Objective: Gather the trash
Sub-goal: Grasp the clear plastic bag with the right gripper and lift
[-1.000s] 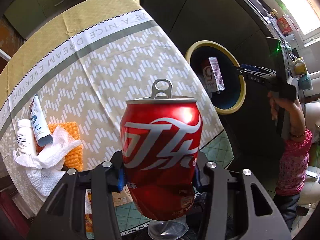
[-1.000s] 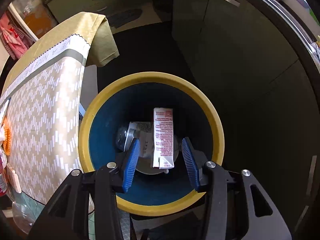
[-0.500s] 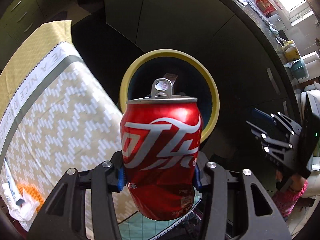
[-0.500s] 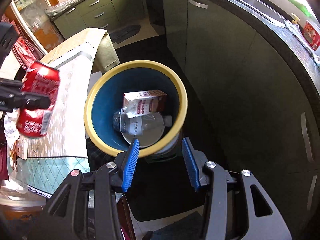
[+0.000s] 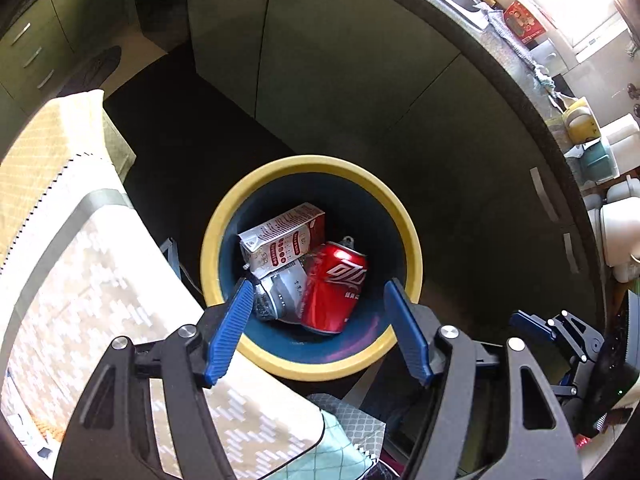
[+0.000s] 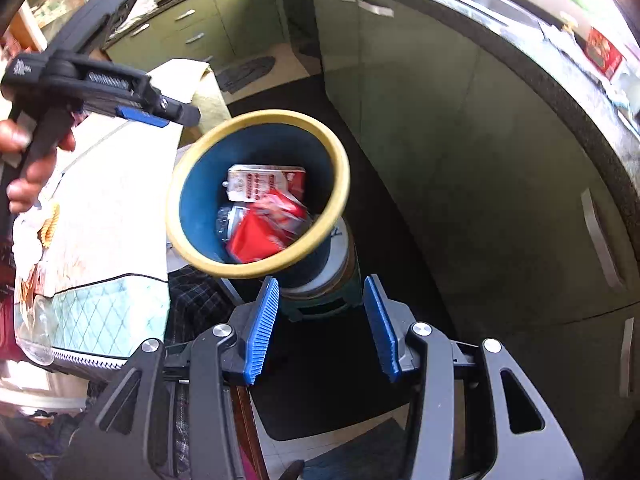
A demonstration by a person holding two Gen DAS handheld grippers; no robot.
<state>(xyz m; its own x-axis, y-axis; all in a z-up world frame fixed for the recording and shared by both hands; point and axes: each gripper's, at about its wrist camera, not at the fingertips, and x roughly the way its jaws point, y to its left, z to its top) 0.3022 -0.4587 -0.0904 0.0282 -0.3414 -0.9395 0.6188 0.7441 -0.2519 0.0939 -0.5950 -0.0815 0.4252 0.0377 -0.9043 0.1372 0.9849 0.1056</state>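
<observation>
A blue bin with a yellow rim (image 5: 412,248) stands on the dark floor beside the table. Inside lie a red soda can (image 5: 334,288), a white and red carton (image 5: 280,238) and a clear plastic bottle (image 5: 278,296). My left gripper (image 5: 318,308) hangs above the bin with its jaws opening and nothing between its blue pads. The right wrist view shows the same bin (image 6: 340,184) with the blurred red can (image 6: 266,226) and the carton (image 6: 264,182) inside. My right gripper (image 6: 320,312) is open and empty, nearer than the bin. The left gripper (image 6: 140,110) shows at upper left, held by a hand (image 6: 28,172).
A table with a beige patterned cloth (image 5: 92,280) sits left of the bin. Green cabinets (image 5: 340,80) and a dark counter (image 5: 520,92) with kitchen items curve behind. The right gripper (image 5: 560,332) is at the lower right of the left wrist view. A glass jar (image 6: 34,332) stands by the table's near edge.
The left gripper moved over the bin and let go of the red can, which now lies in the bin. The right gripper drew back from the bin, with its jaws as before.
</observation>
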